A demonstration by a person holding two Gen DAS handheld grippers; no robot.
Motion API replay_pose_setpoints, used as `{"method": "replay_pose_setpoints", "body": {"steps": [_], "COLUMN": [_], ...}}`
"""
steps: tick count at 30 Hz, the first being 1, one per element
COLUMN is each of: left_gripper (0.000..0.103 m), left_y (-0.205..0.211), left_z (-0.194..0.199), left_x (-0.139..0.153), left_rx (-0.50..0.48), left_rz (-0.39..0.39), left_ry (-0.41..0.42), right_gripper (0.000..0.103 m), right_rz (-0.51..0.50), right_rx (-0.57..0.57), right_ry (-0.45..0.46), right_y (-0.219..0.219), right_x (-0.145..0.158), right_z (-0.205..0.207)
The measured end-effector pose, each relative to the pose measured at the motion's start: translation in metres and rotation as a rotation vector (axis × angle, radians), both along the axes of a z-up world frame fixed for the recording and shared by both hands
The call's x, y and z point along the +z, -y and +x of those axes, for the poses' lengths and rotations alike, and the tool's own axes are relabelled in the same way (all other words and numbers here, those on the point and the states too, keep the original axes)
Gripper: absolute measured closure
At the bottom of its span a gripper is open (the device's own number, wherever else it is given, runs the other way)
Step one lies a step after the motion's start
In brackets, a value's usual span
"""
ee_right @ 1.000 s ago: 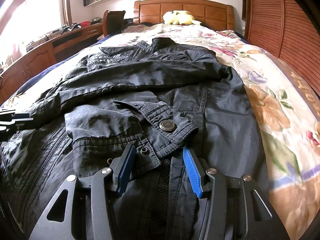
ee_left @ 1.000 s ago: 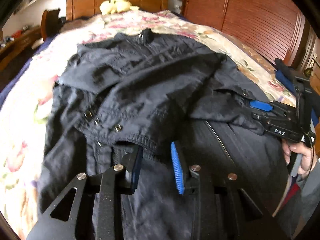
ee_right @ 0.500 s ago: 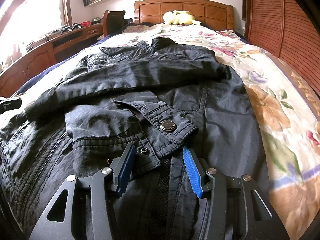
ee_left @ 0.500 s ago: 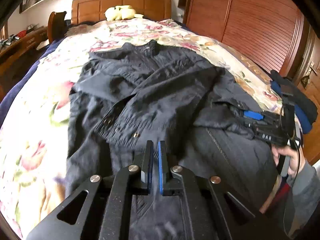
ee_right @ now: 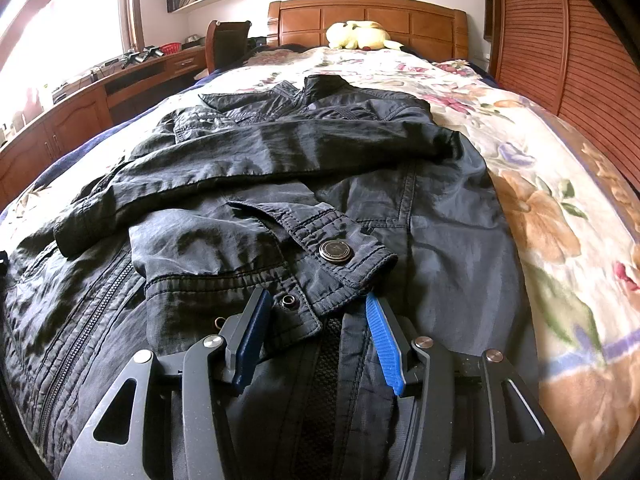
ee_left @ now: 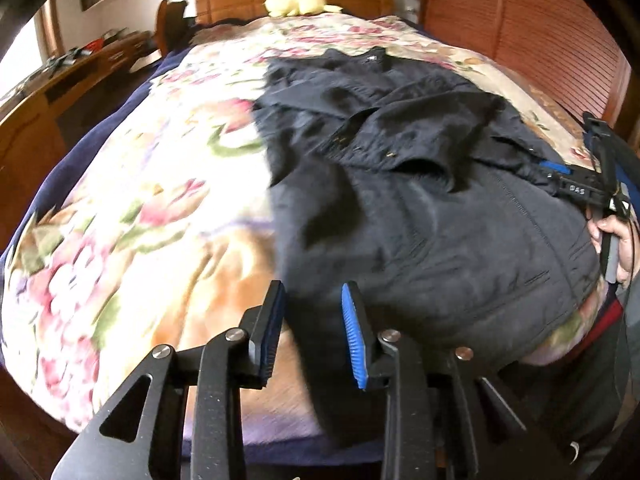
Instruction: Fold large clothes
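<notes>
Softly crinkled dark jacket (ee_right: 280, 184) covers floral quilt (ee_right: 540, 208).

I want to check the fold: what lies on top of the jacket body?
Both sleeves lie folded across the jacket, one cuff nearest. Fabric beneath them is hidden.

Black tongs (ee_left: 312, 336) with blue ribbed pads (ee_left: 354, 340), silver screws (ee_left: 235, 335), grey sleeve (ee_left: 632, 300)

Bare bedspread (ee_left: 132, 216) left of jacket (ee_left: 420, 208)
</notes>
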State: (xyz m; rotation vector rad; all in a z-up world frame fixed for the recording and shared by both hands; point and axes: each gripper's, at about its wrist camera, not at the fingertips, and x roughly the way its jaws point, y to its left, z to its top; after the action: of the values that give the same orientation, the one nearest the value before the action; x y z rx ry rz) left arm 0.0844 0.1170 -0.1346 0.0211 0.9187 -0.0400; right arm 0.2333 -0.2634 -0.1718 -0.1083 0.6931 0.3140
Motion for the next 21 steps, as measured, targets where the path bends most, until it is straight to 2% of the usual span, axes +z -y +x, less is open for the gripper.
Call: {"method": "replay_pose_setpoints", "body": {"steps": [3, 8, 17, 18, 21], "left_gripper": [0.070, 0.068, 0.066, 0.066, 0.066], "left_y": [-0.007, -0.003, -0.008, -0.008, -0.009], "left_z": [-0.002, 0.004, 0.014, 0.013, 0.012], "left_x": [-0.006, -0.012, -0.022, -0.021, -0.019], "left_rx": [0.007, 0.014, 0.027, 0.027, 0.030], "left_rz": [-0.019, 0.019, 0.010, 0.013, 0.006], "left_ry": [-0.005, -0.015, -0.014, -0.013, -0.014], "right_gripper": [0.051, 0.051, 0.051, 0.050, 0.038], "right_rz": [0.000, 0.000, -0.001, 0.000, -0.002], "right_rx": [0.000, 0.001, 0.000, -0.002, 0.002], "right_ry": [0.000, 0.000, -0.001, -0.001, -0.032], "right_y": [0.000, 0.000, 0.000, 0.000, 0.001], "right_x": [0.000, 0.000, 0.000, 0.000, 0.001], "right_z": [0.000, 0.000, 0.001, 0.000, 0.004]}}
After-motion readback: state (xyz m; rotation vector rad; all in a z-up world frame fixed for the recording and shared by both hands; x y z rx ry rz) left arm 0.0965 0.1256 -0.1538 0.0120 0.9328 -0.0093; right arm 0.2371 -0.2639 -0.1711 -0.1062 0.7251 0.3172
